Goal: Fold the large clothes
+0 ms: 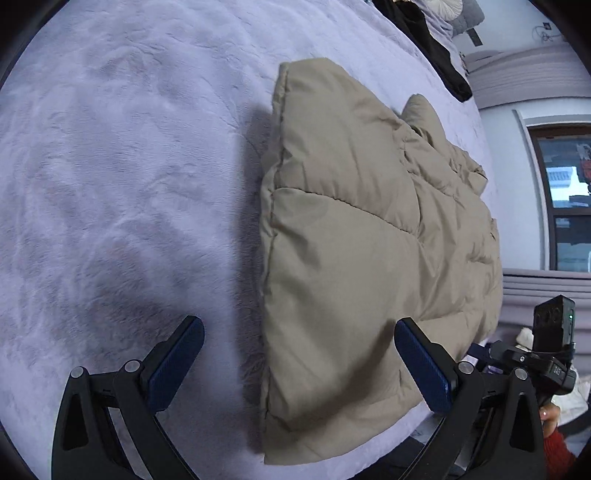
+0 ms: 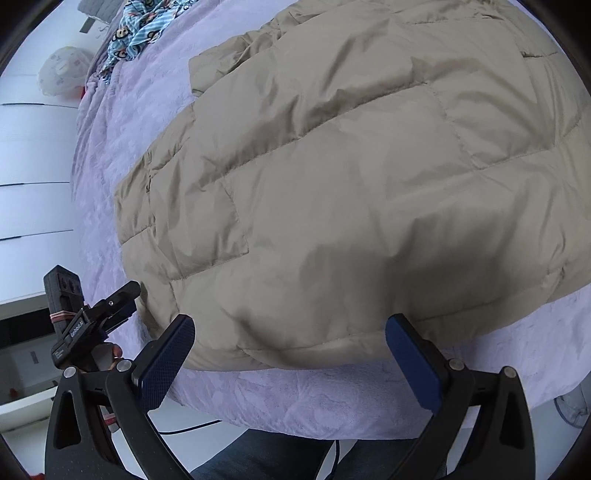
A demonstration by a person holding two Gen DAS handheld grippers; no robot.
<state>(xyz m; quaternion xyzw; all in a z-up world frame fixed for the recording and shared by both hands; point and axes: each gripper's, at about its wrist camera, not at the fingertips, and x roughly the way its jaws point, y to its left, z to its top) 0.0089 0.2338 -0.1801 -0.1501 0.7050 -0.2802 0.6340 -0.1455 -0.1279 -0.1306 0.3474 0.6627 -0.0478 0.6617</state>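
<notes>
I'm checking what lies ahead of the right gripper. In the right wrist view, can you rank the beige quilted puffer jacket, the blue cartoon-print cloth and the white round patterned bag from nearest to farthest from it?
From the right gripper:
1. Beige quilted puffer jacket, hem right at the open fingertips.
2. Blue cartoon-print cloth, far up the bed, upper left.
3. White round patterned bag, beyond the bed's left edge; close to the cloth's distance, so this ranking is tentative.

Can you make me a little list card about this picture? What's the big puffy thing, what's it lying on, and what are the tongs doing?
Garment: beige quilted puffy jacket, lying partly folded
Surface: fuzzy lavender blanket covering the bed
Left tongs: open, holding nothing, over the jacket's edge
Right tongs: open wide, holding nothing, at the jacket's near hem
Far end of bed: blue cartoon-print cloth; black garment
</notes>
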